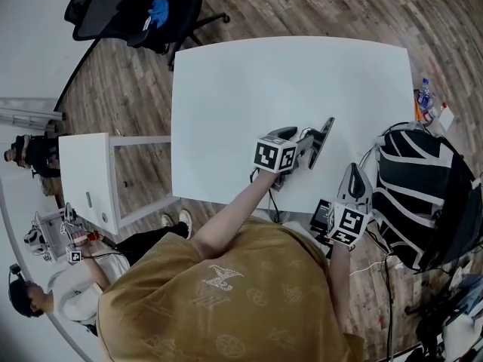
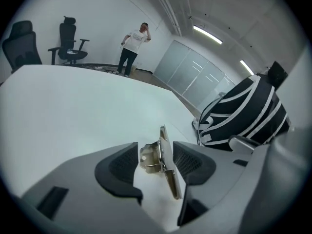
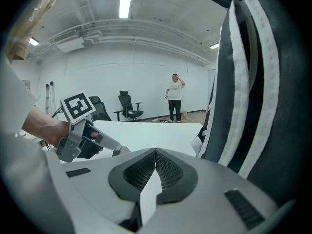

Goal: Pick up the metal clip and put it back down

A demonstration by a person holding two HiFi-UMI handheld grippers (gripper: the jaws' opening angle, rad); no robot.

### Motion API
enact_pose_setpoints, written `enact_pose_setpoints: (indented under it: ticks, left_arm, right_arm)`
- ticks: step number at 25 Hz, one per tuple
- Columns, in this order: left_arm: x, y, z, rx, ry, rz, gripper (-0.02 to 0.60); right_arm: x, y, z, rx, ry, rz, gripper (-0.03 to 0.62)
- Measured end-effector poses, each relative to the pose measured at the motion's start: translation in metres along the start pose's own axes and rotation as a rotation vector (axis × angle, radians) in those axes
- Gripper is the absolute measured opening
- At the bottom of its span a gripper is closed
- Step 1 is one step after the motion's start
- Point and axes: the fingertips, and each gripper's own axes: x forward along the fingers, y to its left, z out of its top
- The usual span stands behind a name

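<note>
Spreading out ahead of both hand-held grippers, the white table (image 1: 249,89) fills most of the head view. A black backpack with white stripes (image 1: 423,194) stands off the table's edge, to the right of the left hand-held gripper and close beside the right one, whose view it fills on that side. Two black office chairs (image 2: 68,45) stand far beyond the table, ahead and to the left of the left hand-held gripper, and a person (image 2: 131,48) stands at the far wall.

The left hand-held gripper (image 2: 153,165) tilts down over the near part of the table with its jaws wide apart. The right hand-held gripper (image 3: 155,156) hangs off the table's near edge beside the backpack. Its pads are pressed together with nothing between them, and it looks across the table toward the left one.

The metal clip (image 2: 168,167) sits on the table between the left hand-held gripper's open jaws. Its flat plate stands on edge, with its long axis running away from the hand-held gripper along the line of the jaws. The plate lies just beside the right pad; whether it touches cannot be told. Its folded lever (image 2: 150,160) sticks out sideways toward the left pad, which stands clear of it.
</note>
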Motion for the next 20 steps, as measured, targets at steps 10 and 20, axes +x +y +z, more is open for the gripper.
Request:
enact_pose_setpoints:
  ticks: [10, 20]
  left_arm:
    - [-0.014, -0.002, 0.008, 0.148, -0.064, 0.075, 0.008]
    - [-0.04, -0.04, 0.037, 0.277, -0.218, 0.017, 0.006]
  right_arm:
    - [-0.005, 0.002, 0.001, -0.004, 0.0, 0.015, 0.006]
    - [-0.013, -0.016, 0.05, -0.027, -0.087, 0.018, 0.006]
